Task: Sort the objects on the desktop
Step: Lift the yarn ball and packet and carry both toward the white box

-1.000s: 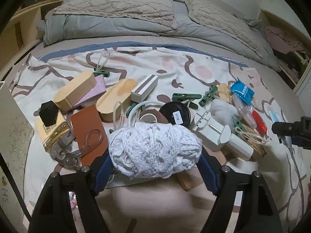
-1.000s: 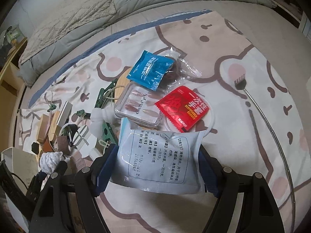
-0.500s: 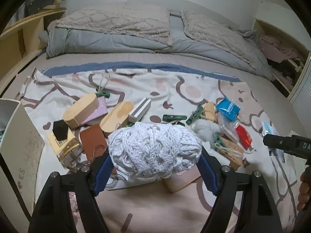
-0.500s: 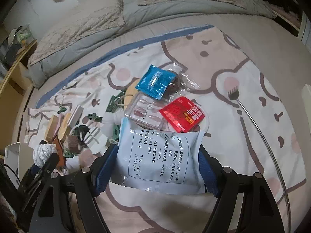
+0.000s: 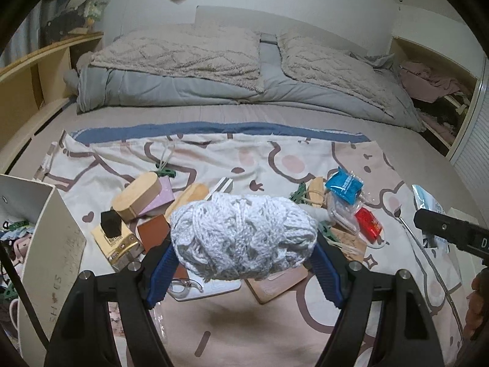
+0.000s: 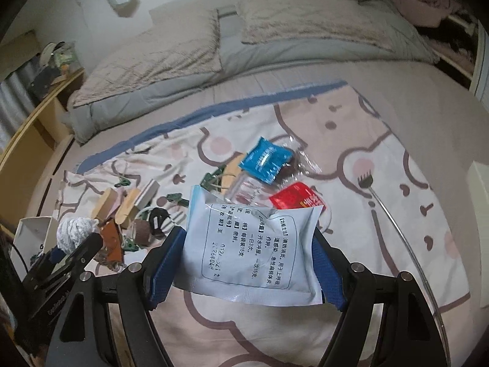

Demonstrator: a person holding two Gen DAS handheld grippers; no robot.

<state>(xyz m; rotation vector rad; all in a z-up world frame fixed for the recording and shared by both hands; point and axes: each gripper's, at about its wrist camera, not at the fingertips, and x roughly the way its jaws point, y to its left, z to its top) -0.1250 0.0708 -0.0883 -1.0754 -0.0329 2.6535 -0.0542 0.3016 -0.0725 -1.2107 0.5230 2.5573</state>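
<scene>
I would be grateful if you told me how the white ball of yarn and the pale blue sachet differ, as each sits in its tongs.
The ball of yarn is rounded, bulky and knitted-looking; the pale blue sachet is a flat, smooth packet. The yarn is plain white, while the sachet carries black printed text in a frame. The yarn sits in the left tongs, the sachet in the right tongs. Both are gripped at their two sides, clear of the patterned sheet.

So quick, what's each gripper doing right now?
Left gripper: closed on the white yarn ball.
Right gripper: closed on the pale blue sachet.
</scene>
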